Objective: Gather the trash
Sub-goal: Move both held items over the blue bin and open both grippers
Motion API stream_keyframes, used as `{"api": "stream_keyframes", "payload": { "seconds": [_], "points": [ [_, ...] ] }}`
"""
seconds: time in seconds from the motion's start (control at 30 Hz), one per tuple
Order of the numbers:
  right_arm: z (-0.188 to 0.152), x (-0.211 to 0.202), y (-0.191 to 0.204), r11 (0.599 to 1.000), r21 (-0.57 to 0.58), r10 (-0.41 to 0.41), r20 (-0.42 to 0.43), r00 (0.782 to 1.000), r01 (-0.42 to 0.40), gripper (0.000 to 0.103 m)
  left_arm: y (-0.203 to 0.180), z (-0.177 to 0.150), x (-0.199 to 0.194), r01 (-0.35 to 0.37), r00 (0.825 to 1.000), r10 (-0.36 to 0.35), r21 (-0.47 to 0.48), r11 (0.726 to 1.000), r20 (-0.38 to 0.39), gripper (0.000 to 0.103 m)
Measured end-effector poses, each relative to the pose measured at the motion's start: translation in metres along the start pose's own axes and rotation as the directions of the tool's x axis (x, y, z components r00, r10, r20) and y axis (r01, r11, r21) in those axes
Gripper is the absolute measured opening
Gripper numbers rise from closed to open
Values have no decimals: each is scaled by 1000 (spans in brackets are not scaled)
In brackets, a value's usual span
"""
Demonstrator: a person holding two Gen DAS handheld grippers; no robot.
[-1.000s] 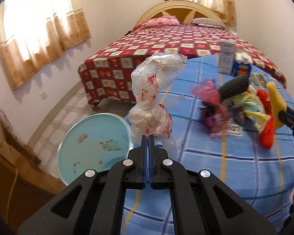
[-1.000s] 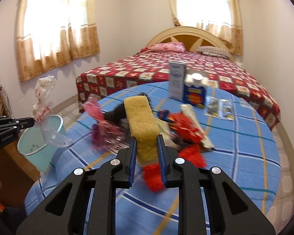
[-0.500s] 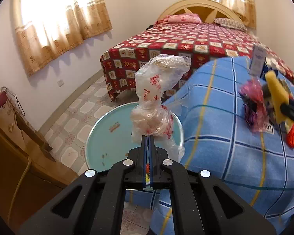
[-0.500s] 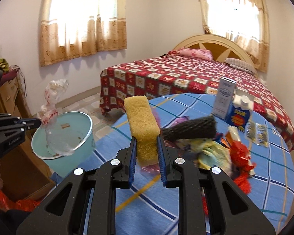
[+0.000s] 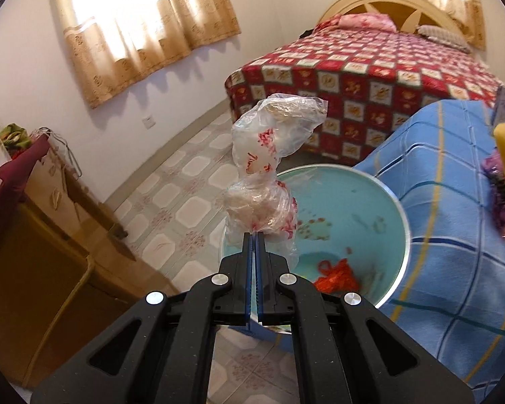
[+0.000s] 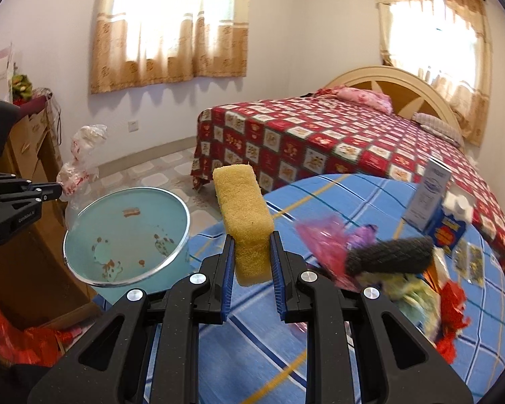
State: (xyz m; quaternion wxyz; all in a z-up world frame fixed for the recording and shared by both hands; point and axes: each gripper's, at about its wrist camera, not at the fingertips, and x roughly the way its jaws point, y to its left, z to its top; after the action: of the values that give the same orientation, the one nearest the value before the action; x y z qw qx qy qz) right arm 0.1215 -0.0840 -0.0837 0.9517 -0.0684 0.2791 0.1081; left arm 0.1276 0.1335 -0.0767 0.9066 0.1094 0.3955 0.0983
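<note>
A: Trash, where is it?
B: One clear plastic bag [image 5: 272,168] with red print stands at frame centre, pinched in the left gripper [image 5: 254,235], whose jaws are closed tight on it, over the near rim of the teal bin [image 5: 402,222].
A: And the other?
B: The right gripper [image 6: 250,252] clamps a yellow sponge [image 6: 245,215], upright at centre. More litter [image 6: 387,262] lies on the blue checked bench [image 6: 353,353] at lower right; the bin sits left.
</note>
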Motion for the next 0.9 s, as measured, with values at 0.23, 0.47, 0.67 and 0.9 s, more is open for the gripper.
{"api": "stream_keyframes", "payload": {
  "seconds": [0.23,0.47,0.67,0.9],
  "points": [
    [17,26,24,998,-49,35,-21,999,-36,21,14,-3,14,-37,999,38,5,999,-33,1],
    [24,50,45,995,-77,65,-52,997,-69,21,23,-6,26,-38,997,37,-16,999,-61,1],
    [27,67,62,991,-100,82,-75,994,-89,21,27,-6,32,-32,997,30,-26,999,-72,1],
    [30,80,73,988,-112,94,-87,992,-104,21,30,-7,36,-29,996,25,-37,999,-82,1]
  ]
}}
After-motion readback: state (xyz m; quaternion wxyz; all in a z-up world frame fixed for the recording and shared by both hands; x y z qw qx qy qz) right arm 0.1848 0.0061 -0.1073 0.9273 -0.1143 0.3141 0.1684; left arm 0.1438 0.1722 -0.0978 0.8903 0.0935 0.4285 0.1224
